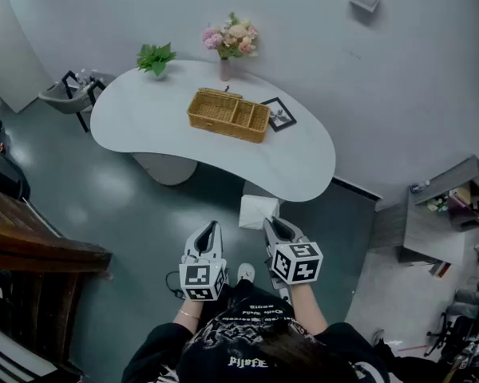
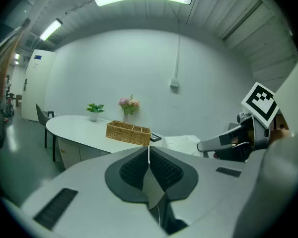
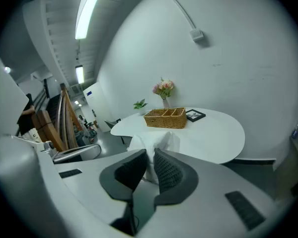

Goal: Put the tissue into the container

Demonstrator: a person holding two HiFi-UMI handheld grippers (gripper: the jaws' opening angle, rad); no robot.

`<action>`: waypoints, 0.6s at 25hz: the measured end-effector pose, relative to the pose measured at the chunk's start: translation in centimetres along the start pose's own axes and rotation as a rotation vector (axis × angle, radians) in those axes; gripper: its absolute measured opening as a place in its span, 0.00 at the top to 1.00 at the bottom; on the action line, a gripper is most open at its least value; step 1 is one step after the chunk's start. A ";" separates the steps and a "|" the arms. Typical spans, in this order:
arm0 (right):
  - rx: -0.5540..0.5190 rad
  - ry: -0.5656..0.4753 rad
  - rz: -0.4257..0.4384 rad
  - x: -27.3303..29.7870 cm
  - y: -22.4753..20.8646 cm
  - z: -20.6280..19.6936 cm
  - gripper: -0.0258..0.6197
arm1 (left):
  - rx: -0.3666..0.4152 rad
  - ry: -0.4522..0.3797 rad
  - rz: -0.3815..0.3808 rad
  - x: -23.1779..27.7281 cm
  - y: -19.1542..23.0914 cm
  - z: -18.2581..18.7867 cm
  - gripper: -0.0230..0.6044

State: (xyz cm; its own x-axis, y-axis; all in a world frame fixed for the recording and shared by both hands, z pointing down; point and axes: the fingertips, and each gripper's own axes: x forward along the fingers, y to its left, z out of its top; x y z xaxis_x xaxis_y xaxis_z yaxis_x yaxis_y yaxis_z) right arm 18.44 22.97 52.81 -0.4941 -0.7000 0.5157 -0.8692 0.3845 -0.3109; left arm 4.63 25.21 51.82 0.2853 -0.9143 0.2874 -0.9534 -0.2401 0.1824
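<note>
Altogether, there is one crumpled white tissue (image 1: 258, 211), one rectangular woven wicker basket (image 1: 228, 115) with dividers inside, one pink vase of pale flowers (image 1: 231, 45), one small green potted plant (image 1: 156, 57) and one black picture frame (image 1: 279, 114), plus two grey tongs. The basket, vase, plant and frame all stand on a white kidney-shaped table (image 1: 303, 162) set against a pale curved wall. The glossy grey-green floor (image 1: 104, 206) carries a grey chair (image 1: 68, 96) beyond the table's left end. A brown wooden structure (image 1: 32, 250) fills the left edge.

The right gripper (image 1: 270, 224) is clenched on the tissue. Its black ribbed pads (image 3: 170, 170) pinch the lower part, and the rest stands up ahead of the jaws. The tissue hangs in the air just short of the table's near edge, well apart from the basket. The left gripper (image 1: 211, 228) is closed tight, pads pressed together with nothing between them, and is held just beside the right one.
</note>
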 end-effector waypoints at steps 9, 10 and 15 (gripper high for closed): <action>0.012 -0.021 0.020 -1.0 -0.8 0.1 0.85 | 0.005 -0.019 0.029 -0.6 -1.2 0.0 0.92; 0.030 -0.021 0.029 -0.9 -1.2 0.2 0.85 | 0.006 -0.022 0.033 -0.4 -1.4 0.1 0.92; 0.054 -0.034 0.057 -0.4 -2.7 0.8 0.85 | 0.017 -0.033 0.060 0.6 -2.0 0.2 0.92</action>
State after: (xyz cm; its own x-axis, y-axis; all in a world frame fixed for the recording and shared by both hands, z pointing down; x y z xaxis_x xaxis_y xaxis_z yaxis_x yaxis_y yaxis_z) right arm 20.99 21.73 52.79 -0.5409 -0.6986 0.4685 -0.8370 0.3921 -0.3817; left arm 6.70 25.06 51.42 0.2248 -0.9374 0.2660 -0.9702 -0.1902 0.1498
